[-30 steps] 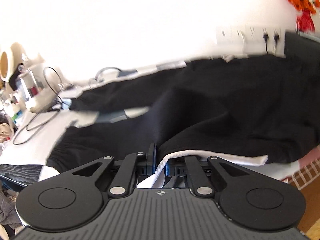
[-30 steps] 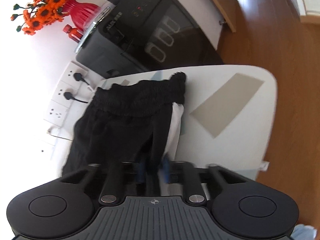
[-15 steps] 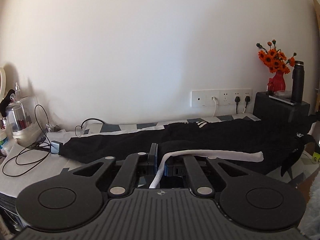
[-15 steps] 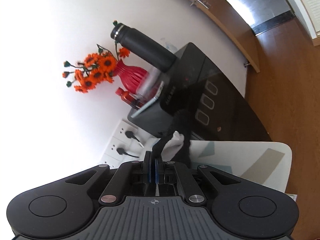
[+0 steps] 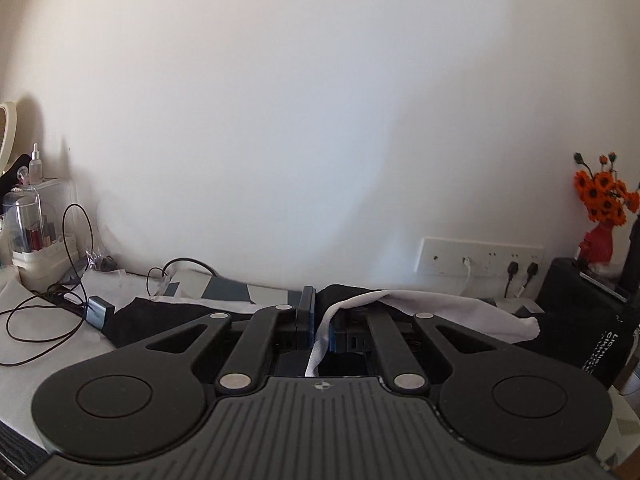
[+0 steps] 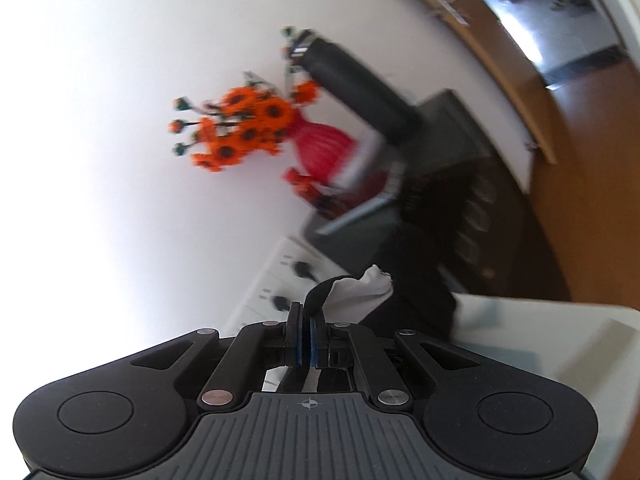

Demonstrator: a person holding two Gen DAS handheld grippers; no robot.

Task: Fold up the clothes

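Evidently 2 grippers, left gripper [image 5: 320, 326] and right gripper [image 6: 307, 338], each pinch 1 garment [image 5: 440, 312] (black-and-white).

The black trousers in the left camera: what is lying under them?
Under the black trousers shows a white cloth-covered table with grey-blue patches. What lies beneath their middle is hidden by the left gripper.

Trousers [image 5: 440, 312] lifted higher — table dropping away.

White lettering on black garment [image 5: 596, 344], right edge of left-wrist frame, runs vertically; too small to read. No other text legible in either view.
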